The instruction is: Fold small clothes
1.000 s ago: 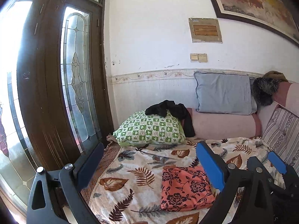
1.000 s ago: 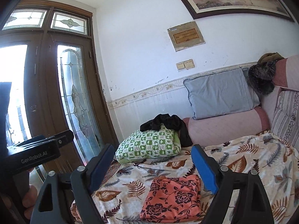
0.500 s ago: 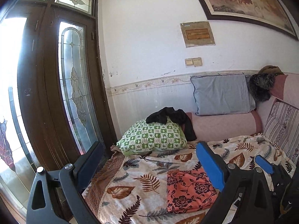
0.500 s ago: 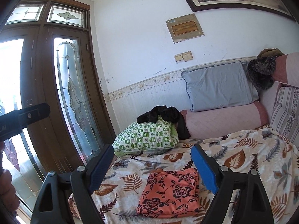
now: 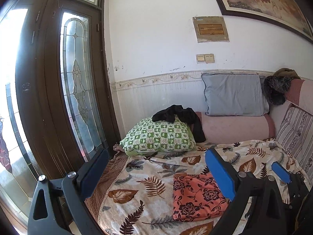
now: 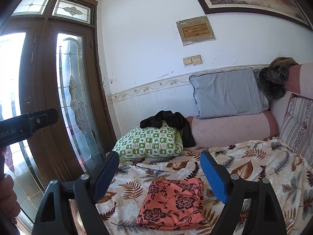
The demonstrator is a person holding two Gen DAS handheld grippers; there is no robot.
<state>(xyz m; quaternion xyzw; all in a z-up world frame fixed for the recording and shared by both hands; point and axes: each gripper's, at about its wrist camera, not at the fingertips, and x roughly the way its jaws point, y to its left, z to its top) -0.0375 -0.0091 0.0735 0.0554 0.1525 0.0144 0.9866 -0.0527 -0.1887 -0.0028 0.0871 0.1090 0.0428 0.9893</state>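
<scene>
Both tools wide apart, nothing held

Left tool [image 5: 154, 176] jaws spread, nothing between the pads, tilted slightly down. Right tool [image 6: 159, 178] same: jaws spread, gripping nothing, slightly down. Person's hand [image 6: 7, 195] at the right view's left edge.

You see the folded orange garment [image 6: 172, 202] with dark flowers lying flat near the bed's [image 6: 270, 162] front edge; a crumpled black garment [image 6: 168, 122] sits toward its back.
</scene>
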